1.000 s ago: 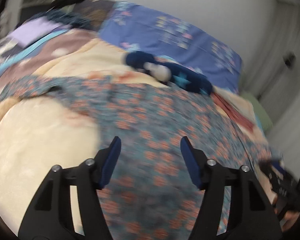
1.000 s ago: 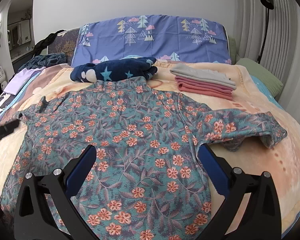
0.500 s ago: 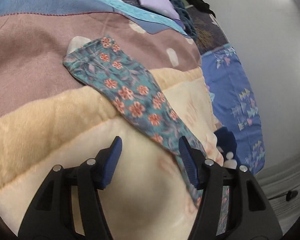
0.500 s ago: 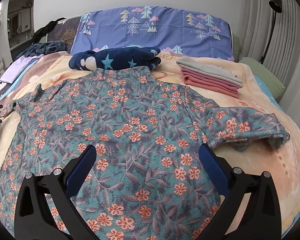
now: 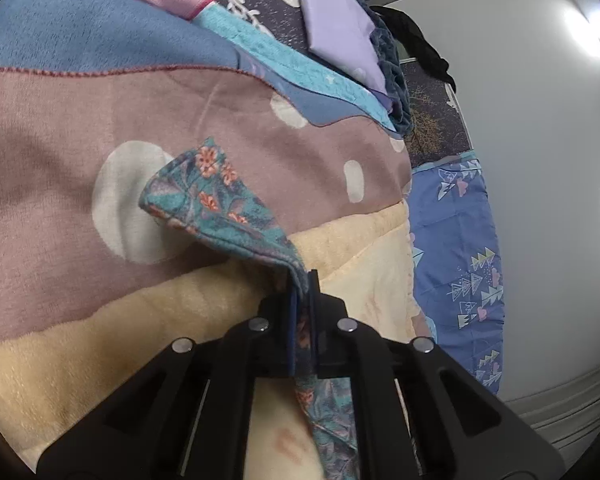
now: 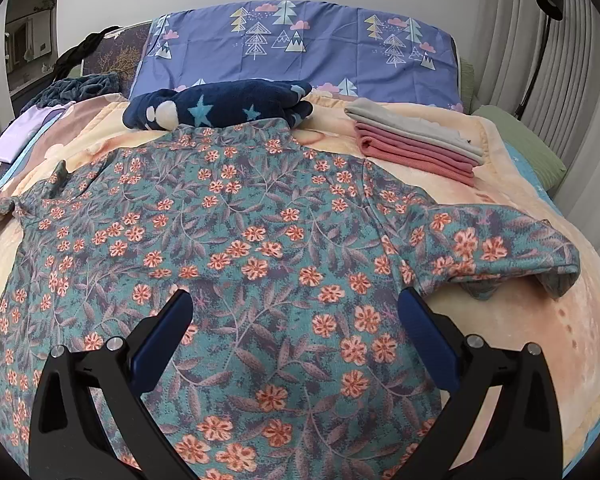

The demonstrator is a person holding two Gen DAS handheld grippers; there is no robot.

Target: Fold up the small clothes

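A teal floral shirt (image 6: 260,248) lies spread flat on the bed, both sleeves out. My left gripper (image 5: 303,280) is shut on the shirt's left sleeve (image 5: 216,204), pinching its edge and lifting it slightly off the blanket. The sleeve cuff points away from me. That pinched sleeve shows at the far left of the right wrist view (image 6: 8,206). My right gripper (image 6: 296,312) is open and empty, hovering over the shirt's lower body. The right sleeve (image 6: 500,248) lies crumpled at the right.
A stack of folded pink and grey clothes (image 6: 416,144) sits at the back right. A navy star blanket (image 6: 220,108) lies by the collar, before a blue pillow (image 6: 300,48). A folded lilac cloth (image 5: 336,24) lies beyond the left sleeve.
My left gripper moved in onto the left sleeve and closed on it, raising the fabric. My right gripper stayed open and edged slightly forward over the shirt.
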